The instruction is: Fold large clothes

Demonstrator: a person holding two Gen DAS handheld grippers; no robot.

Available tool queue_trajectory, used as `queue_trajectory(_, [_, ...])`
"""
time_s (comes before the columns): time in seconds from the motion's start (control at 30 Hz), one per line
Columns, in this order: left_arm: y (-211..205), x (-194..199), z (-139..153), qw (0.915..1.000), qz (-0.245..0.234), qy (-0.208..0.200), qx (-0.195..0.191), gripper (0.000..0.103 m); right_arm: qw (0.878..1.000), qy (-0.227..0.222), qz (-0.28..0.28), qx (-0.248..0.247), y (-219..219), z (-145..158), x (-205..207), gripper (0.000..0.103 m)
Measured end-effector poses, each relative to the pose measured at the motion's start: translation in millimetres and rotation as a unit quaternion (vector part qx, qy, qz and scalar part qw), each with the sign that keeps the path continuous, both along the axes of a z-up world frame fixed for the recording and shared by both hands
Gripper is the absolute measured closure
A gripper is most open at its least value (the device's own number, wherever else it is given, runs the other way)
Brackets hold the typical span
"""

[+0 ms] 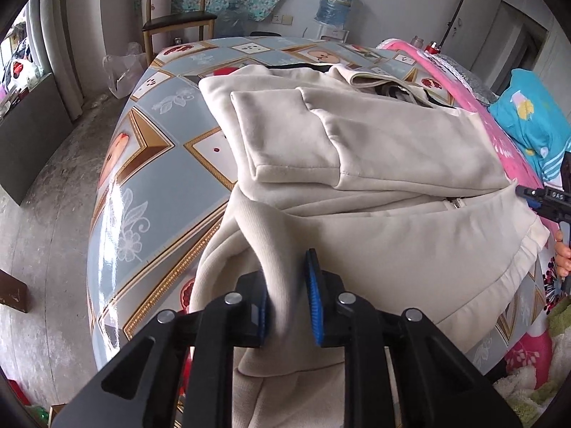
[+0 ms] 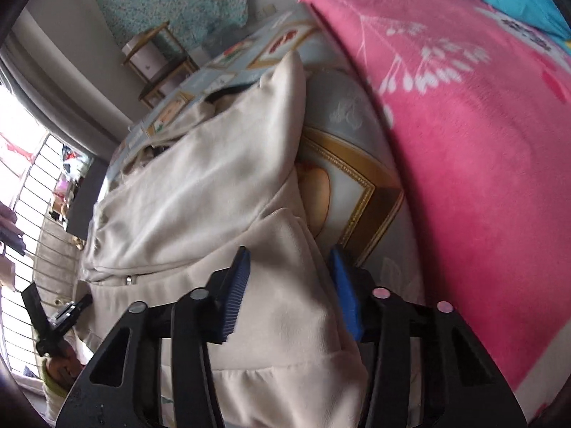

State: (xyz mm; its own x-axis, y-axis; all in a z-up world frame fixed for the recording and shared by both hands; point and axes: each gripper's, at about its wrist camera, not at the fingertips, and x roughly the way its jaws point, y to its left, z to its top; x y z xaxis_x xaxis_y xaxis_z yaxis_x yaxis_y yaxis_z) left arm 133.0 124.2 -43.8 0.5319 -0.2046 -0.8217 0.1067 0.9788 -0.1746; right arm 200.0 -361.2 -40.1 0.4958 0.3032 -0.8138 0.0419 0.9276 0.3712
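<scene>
A large beige zip-up sweatshirt (image 1: 374, 149) lies on a table with a patterned blue-grey cloth (image 1: 153, 185), both sleeves folded over its front. My left gripper (image 1: 285, 299) is shut on the bottom left hem, the fabric bunched between its blue pads. The right gripper (image 1: 549, 199) shows at the right edge of the left wrist view. In the right wrist view the sweatshirt (image 2: 200, 192) fills the middle, and my right gripper (image 2: 289, 292) has the bottom right hem between its blue pads, which stand wider apart around the thick fold.
A pink flowered blanket (image 2: 464, 142) lies along the table's right side, with a turquoise pillow (image 1: 528, 121) beyond. A wooden chair (image 1: 175, 10) and a water bottle (image 1: 335, 0) stand behind the table. Concrete floor (image 1: 46, 214) is at the left.
</scene>
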Motion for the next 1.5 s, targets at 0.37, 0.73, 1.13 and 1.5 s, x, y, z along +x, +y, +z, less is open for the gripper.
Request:
queue_trajectory(0.37, [-2.2,0.9,0.4,1.0,0.001,0.002,0.005,0.085,0.999,-0.037,0.017,-0.012,-1.6,21.3,-26.8,0.085])
queue_trajectory(0.73, [-5.5,1.1,0.3,0.9998,0.0,-0.001,0.021,0.085,0.989,-0.065,0.045,-0.122,28.8,32.9,-30.3,0.089])
queue_trajectory(1.13, [-6.4,0.0,0.8,0.9998,0.0,-0.002,0.02,0.085,0.991,-0.054,0.066,-0.098,25.9,23.7,-18.4,0.086])
queue_trajectory(1.5, [-4.2,-18.7,19.8,0.9985,-0.001,-0.054,0.005,0.096,0.994,-0.067,0.026,-0.08,18.0,29.2,-26.9,0.098])
